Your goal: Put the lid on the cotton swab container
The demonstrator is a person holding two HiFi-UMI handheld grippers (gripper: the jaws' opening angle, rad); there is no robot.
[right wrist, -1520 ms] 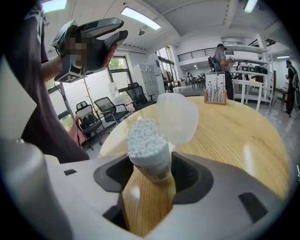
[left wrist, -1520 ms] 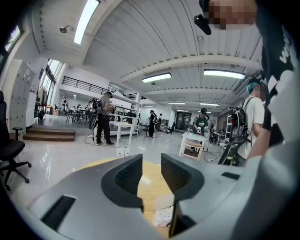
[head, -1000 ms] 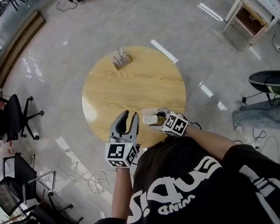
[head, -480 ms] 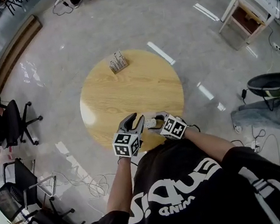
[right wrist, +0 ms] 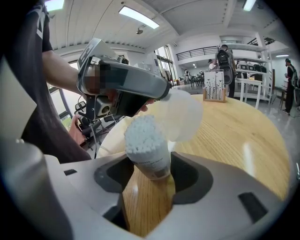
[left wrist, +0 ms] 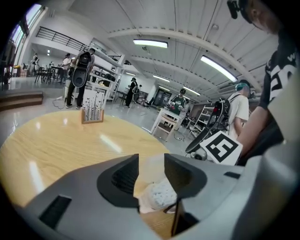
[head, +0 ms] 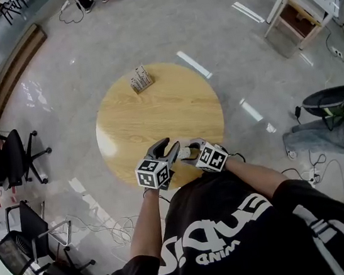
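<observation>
My right gripper (right wrist: 149,168) is shut on a clear cotton swab container (right wrist: 146,150) packed with white swabs, held upright over the round wooden table's (head: 155,110) near edge. My left gripper (left wrist: 151,157) has the translucent lid (left wrist: 150,171) between its jaws, and the lid spans the gap. Its jaws have just been opening wider with the lid still between them. Seen from the right gripper, the lid (right wrist: 183,115) hangs tilted, just behind and beside the swab tops. In the head view both grippers (head: 168,148) (head: 190,150) meet tip to tip.
A small wooden holder (head: 140,79) with upright sticks stands at the table's far edge. Office chairs (head: 9,153) are on the floor to the left, and a white cabinet (head: 297,11) at the upper right. People stand in the background of the left gripper view.
My left gripper has dropped lower and moved in toward the right gripper, bringing its tip up to the container's top. The right gripper and container have stayed still.
</observation>
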